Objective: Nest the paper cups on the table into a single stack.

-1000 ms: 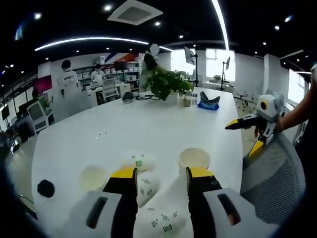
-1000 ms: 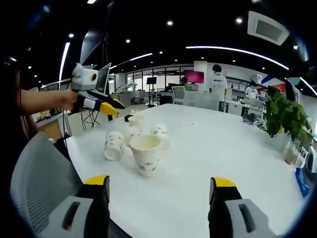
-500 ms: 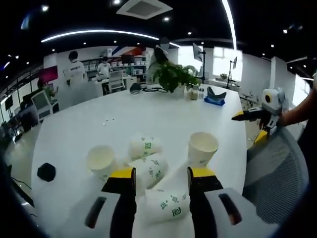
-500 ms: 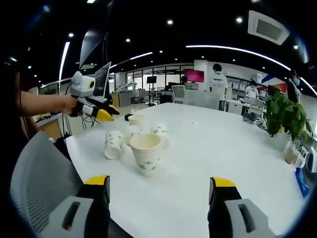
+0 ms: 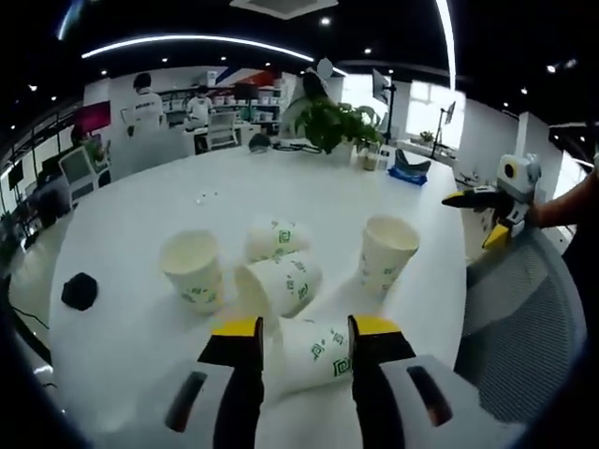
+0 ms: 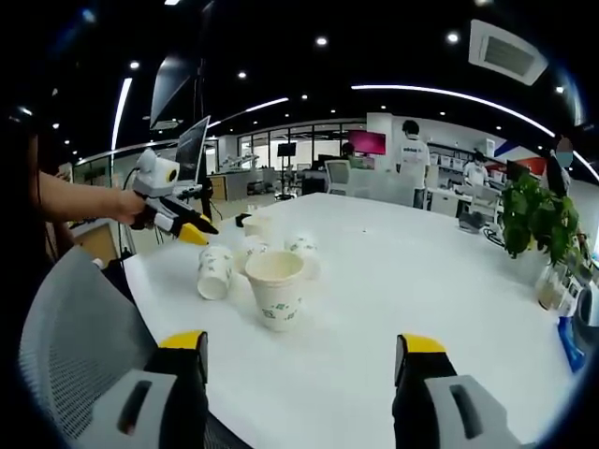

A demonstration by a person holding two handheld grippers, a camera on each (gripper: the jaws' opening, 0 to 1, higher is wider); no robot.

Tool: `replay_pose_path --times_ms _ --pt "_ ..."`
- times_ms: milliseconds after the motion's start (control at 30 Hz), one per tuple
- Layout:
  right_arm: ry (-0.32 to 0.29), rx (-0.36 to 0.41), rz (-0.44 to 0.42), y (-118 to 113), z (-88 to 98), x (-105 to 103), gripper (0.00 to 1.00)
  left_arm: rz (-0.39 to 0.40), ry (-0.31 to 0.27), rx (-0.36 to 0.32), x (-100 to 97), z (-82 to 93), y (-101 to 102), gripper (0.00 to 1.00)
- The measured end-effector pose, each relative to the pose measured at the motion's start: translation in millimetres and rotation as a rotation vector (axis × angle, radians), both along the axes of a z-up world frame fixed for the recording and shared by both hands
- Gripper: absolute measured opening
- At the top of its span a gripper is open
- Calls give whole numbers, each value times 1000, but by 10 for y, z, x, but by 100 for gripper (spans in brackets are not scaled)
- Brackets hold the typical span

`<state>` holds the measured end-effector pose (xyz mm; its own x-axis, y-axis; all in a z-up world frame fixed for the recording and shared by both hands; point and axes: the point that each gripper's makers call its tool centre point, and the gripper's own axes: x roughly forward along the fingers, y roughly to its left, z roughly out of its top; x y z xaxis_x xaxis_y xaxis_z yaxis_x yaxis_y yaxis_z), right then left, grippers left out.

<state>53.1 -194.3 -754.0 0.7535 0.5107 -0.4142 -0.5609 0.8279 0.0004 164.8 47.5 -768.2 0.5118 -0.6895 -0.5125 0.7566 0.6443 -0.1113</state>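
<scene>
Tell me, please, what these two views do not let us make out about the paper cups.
- Nearest lying cup, left gripper view: the left gripper hides its sides.
- Far cups, right gripper view: small, overlapping behind the upright cup; no sure count.
- Black object, left gripper view: too small to identify.

White round table [image 5: 309,201], potted green plant [image 5: 335,124] at its far edge, blue object [image 5: 409,174] beside the plant, small black object [image 5: 80,290] near the edge, grey mesh chair [image 6: 80,323], people seen at far desks
</scene>
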Motion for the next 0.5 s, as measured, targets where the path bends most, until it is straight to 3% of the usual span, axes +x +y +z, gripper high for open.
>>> replay_pose_path --times_ms 233,367,500 --pt "2 1 0 5 1 2 83 6 61 -29 44 -146 92 31" --pt "3 0 1 -3 -5 5 83 16 113 -82 -59 -86 0 30" --pt "4 0 -1 -8 -8 7 83 1 164 -115 -84 -165 18 29"
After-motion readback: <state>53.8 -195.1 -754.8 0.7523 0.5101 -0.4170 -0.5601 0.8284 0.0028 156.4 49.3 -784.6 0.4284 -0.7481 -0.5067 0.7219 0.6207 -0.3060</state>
